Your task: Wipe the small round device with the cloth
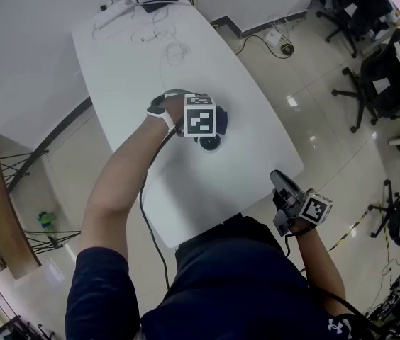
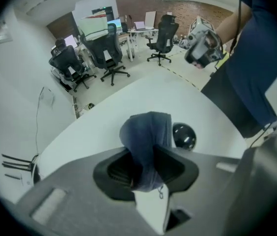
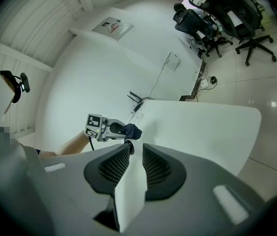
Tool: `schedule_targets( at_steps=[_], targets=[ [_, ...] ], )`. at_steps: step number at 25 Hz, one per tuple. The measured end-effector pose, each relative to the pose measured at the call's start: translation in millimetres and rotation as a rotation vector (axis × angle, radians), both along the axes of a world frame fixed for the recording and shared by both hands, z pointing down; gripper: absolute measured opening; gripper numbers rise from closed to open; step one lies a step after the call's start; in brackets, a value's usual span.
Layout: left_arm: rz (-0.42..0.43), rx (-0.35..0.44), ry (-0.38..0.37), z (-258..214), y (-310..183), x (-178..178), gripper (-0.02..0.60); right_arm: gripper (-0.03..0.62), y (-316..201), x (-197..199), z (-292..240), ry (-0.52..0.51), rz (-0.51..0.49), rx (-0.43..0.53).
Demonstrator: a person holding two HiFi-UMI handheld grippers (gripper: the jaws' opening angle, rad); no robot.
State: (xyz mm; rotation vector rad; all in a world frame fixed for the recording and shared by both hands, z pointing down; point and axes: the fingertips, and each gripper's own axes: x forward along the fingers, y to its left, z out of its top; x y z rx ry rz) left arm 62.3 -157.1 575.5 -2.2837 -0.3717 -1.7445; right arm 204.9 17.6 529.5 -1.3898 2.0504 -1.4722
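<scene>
Left gripper view: left claw (image 2: 146, 154) clamps a bunched dark-blue cloth (image 2: 146, 129), apparently ready for wiping.
Device: small round glossy black device (image 2: 183, 135) sits on the white tabletop (image 2: 128, 95), beside the cloth.
Right claw (image 3: 134, 156): narrowly parted, empty, kept clear.

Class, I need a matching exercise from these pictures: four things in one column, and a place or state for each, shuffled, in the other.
1. blue cloth
2. small round device
3. right gripper
4. white cables

A. lying at the table's far end
B. clamped in the left gripper
C. black, resting on the table
D. jaws slightly apart, nothing between them

Pairs: 1-B, 2-C, 3-D, 4-A
</scene>
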Motion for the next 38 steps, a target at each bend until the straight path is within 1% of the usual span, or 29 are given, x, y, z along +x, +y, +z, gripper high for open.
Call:
schedule_targets(
  at_steps=[2,4,8,9,11,13,14,15,16,19,21,22,23,24,25,26,27,28,29,30,31,32,34,36,38],
  targets=[
    [-0.015,-0.026,-0.032,20.6,-5.0,0.7,0.110,0.087,6.3,4.4,0.4,-0.006,0.016,-0.006],
    [-0.047,-0.065,-0.036,36.3,-7.0,3.6,0.110,0.087,10.4,8.6,-0.9,-0.014,0.030,-0.005],
    [-0.148,-0.142,-0.086,60.7,-9.0,-6.9,0.110,0.087,12.2,17.2,0.3,-0.012,0.050,-0.011],
    [-0.173,-0.150,-0.082,65.4,-10.9,-7.5,0.110,0.087,12.5,18.0,1.4,-0.019,0.052,-0.014],
    [-0.230,-0.143,-0.049,67.1,-16.3,-7.4,0.110,0.087,12.3,19.6,2.3,-0.025,0.047,-0.013],
    [-0.310,-0.089,0.007,57.6,-28.5,-16.2,0.112,0.087,9.1,19.2,1.6,-0.027,0.033,-0.008],
    [-0.370,-0.068,0.048,48.4,-33.8,-25.1,0.112,0.087,5.8,18.0,0.9,-0.027,0.022,-0.005],
    [-0.440,-0.066,0.107,35.1,-35.6,-34.5,0.112,0.087,1.7,16.3,-0.3,-0.027,0.008,0.000],
    [-0.513,-0.082,0.189,16.9,-33.7,-42.1,0.112,0.087,-3.0,13.7,-2.1,-0.027,-0.011,0.008],
    [-0.716,-0.193,0.496,-54.1,-11.1,-54.1,0.113,0.087,-17.3,1.9,-2.4,-0.037,-0.070,0.016],
    [-0.850,-0.262,0.677,-89.6,8.1,-55.2,0.114,0.087,-25.3,-5.0,3.9,-0.023,-0.114,0.003],
    [-0.913,-0.302,0.748,-99.4,19.1,-50.9,0.114,0.087,-29.5,-8.6,6.9,-0.014,-0.138,-0.002],
    [-0.962,-0.343,0.794,-101.4,31.3,-43.8,0.114,0.087,-34.1,-14.3,8.0,-0.014,-0.163,-0.002],
    [-0.998,-0.373,0.810,-96.7,43.9,-35.6,0.114,0.087,-38.8,-21.4,7.5,-0.019,-0.189,0.002],
    [-1.024,-0.381,0.797,-87.8,56.5,-28.0,0.114,0.087,-43.2,-29.0,5.9,-0.027,-0.212,0.008],
    [-1.034,-0.360,0.760,-76.2,69.2,-22.2,0.114,0.087,-47.0,-36.7,3.5,-0.036,-0.233,0.015],
    [-1.020,-0.314,0.705,-62.9,82.4,-18.4,0.114,0.087,-50.2,-43.9,0.5,-0.047,-0.251,0.024],
    [-0.979,-0.253,0.641,-48.1,95.7,-16.2,0.114,0.087,-52.8,-49.4,-2.2,-0.053,-0.267,0.032],
    [-0.918,-0.192,0.572,-31.6,108.7,-14.9,0.114,0.087,-55.0,-51.9,-3.3,-0.049,-0.278,0.036],
    [-0.847,-0.146,0.499,-15.0,120.9,-14.4,0.114,0.087,-56.8,-51.6,-2.4,-0.034,-0.284,0.035],
    [-0.780,-0.118,0.424,0.5,130.9,-15.3,0.114,0.087,-58.2,-50.0,-0.7,-0.017,-0.285,0.032],
    [-0.726,-0.103,0.353,14.5,137.0,-17.9,0.114,0.087,-59.4,-49.6,-0.1,-0.011,-0.283,0.030],
    [-0.660,-0.083,0.240,37.2,136.3,-26.9,0.114,0.087,-59.3,-52.9,-1.7,-0.036,-0.274,0.032],
    [-0.611,-0.073,0.151,52.5,128.6,-37.2,0.114,0.087,-57.0,-53.0,-1.6,-0.054,-0.258,0.031],
    [-0.553,-0.093,0.065,62.0,124.8,-48.2,0.114,0.087,-54.5,-47.0,0.9,-0.049,-0.230,0.026]
  ],
)
